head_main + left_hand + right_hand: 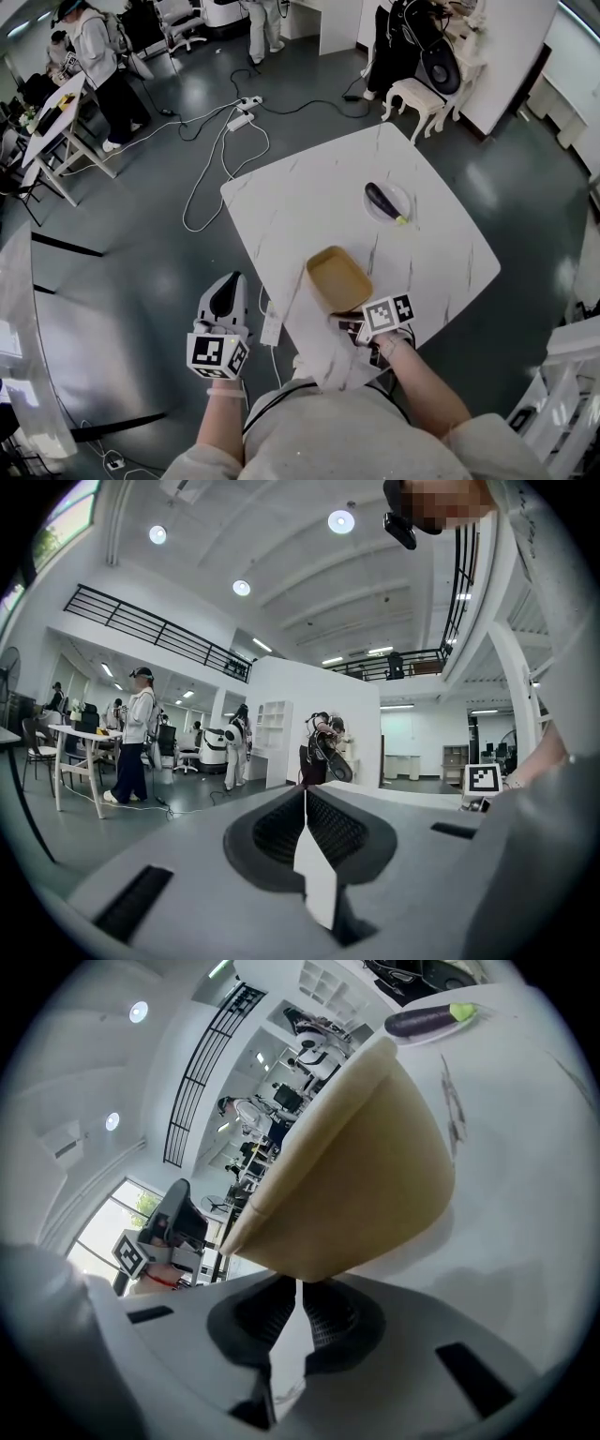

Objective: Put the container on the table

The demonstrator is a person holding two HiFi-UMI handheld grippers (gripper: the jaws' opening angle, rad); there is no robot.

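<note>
The right gripper [347, 321] is clenched on the near rim of the container [338, 278], a shallow tan tub with rounded corners. In the right gripper view the two jaws stand almost together, with the thin wall of the tub pinched at their tips. The container hangs over the near corner of the white marbled table [281, 206], its open side up and its far end tipped toward 12 o'clock. It casts a soft shadow on the tabletop below (whether its base touches the surface I cannot tell).

From the container, toward 1 o'clock and well apart, a dark purple eggplant [384, 202] with a green stem lies on a small white plate [401, 195].

The left gripper [229, 279] is off the table, at about 8 o'clock from the container, over the dark floor. In the left gripper view its jaws are pressed together with nothing between them.

White cables [211, 159] loop across the floor at 11 o'clock from the table, and a white stool [417, 98] stands beyond the table's far corner at 1 o'clock.
</note>
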